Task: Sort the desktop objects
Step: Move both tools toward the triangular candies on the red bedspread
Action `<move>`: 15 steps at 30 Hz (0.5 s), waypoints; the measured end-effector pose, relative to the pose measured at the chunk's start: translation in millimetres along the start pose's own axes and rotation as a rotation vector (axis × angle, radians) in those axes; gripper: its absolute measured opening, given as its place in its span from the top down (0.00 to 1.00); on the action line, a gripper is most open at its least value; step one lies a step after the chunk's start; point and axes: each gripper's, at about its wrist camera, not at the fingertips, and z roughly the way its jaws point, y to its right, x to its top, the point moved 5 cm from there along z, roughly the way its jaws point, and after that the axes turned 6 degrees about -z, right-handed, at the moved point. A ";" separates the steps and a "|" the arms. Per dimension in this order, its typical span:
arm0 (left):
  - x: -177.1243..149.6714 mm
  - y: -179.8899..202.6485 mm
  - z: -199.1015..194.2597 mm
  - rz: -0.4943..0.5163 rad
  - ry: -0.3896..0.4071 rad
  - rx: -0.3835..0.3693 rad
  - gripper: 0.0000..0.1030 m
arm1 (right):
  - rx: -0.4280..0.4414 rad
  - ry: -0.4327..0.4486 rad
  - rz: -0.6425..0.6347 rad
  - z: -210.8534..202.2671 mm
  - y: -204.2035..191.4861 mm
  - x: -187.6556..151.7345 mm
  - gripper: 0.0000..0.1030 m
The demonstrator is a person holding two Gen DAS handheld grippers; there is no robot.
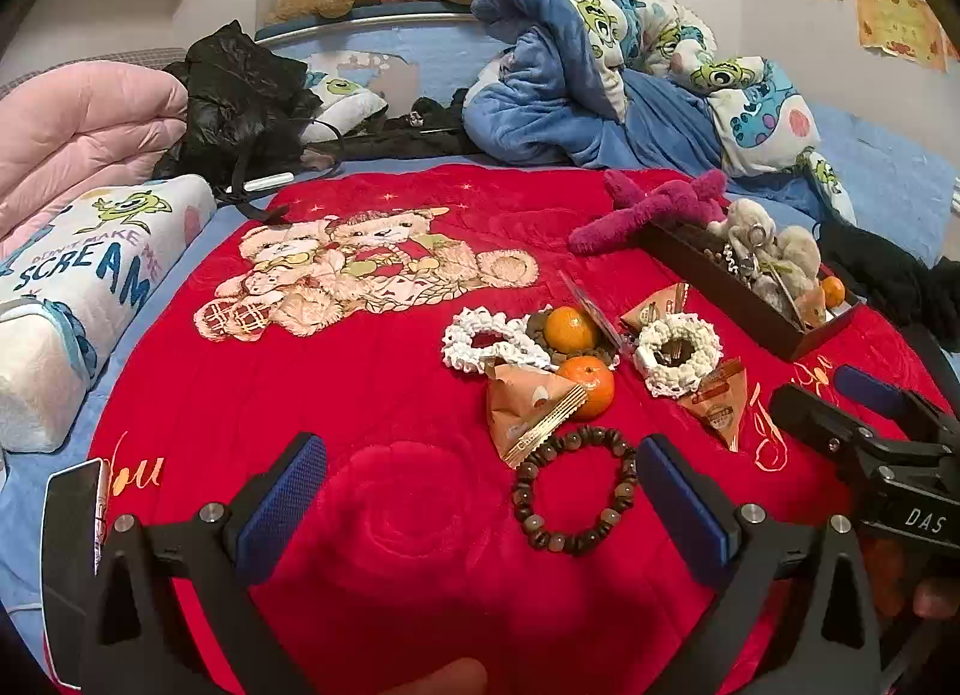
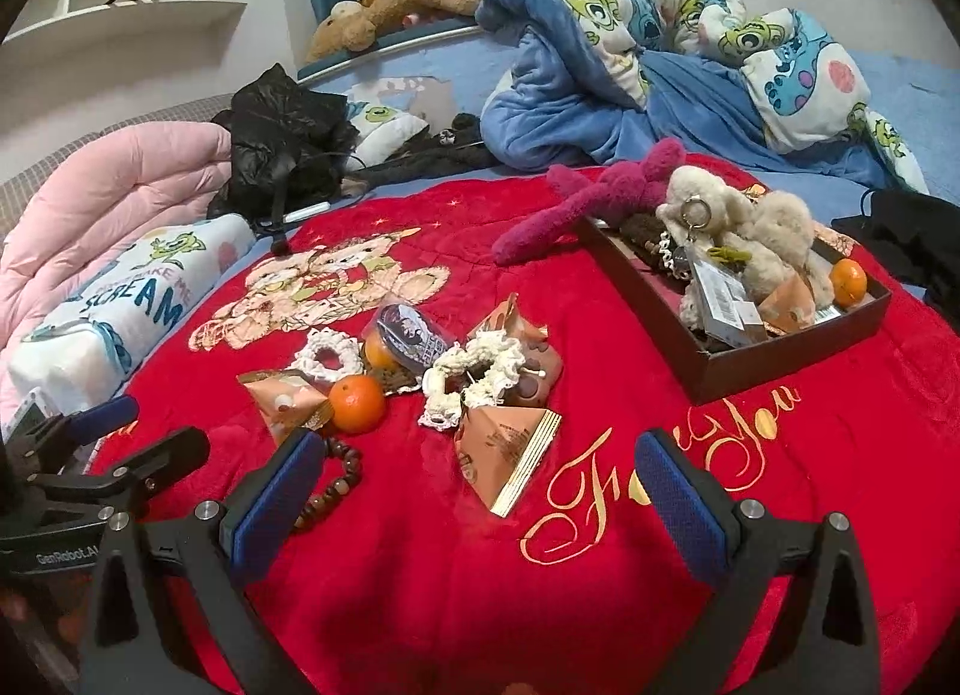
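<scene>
A pile lies on the red blanket (image 1: 372,395): a brown bead bracelet (image 1: 573,491), two tangerines (image 1: 588,386), two white crochet scrunchies (image 1: 678,353), and orange triangular snack packets (image 1: 528,407). My left gripper (image 1: 480,503) is open and empty, just in front of the bracelet. My right gripper (image 2: 480,491) is open and empty, near a snack packet (image 2: 510,455). It shows in the left wrist view (image 1: 840,395) too. A dark tray (image 2: 780,359) at the right holds beige plush toys (image 2: 750,239), a tangerine (image 2: 849,281) and a packet.
A magenta plush (image 2: 576,203) lies by the tray's far end. A pink quilt (image 1: 78,137), a printed pillow (image 1: 72,287), a black bag (image 1: 240,95) and rumpled blue bedding (image 1: 600,95) ring the blanket. A phone (image 1: 69,563) lies at the left.
</scene>
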 end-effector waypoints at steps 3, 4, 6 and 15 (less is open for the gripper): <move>-0.5 1.1 -0.3 0.008 0.001 0.006 0.00 | -0.010 -0.001 -0.004 0.0 -0.3 -0.2 0.00; -0.7 1.3 -0.3 0.011 0.003 0.009 0.00 | -0.013 -0.001 -0.006 0.0 0.0 -0.3 0.00; -1.3 1.7 0.3 0.017 0.001 0.011 0.00 | -0.019 -0.001 -0.007 0.1 0.5 -0.6 0.00; -2.5 4.5 3.2 0.020 -0.010 0.014 0.00 | -0.030 -0.014 -0.006 2.4 2.4 -0.9 0.00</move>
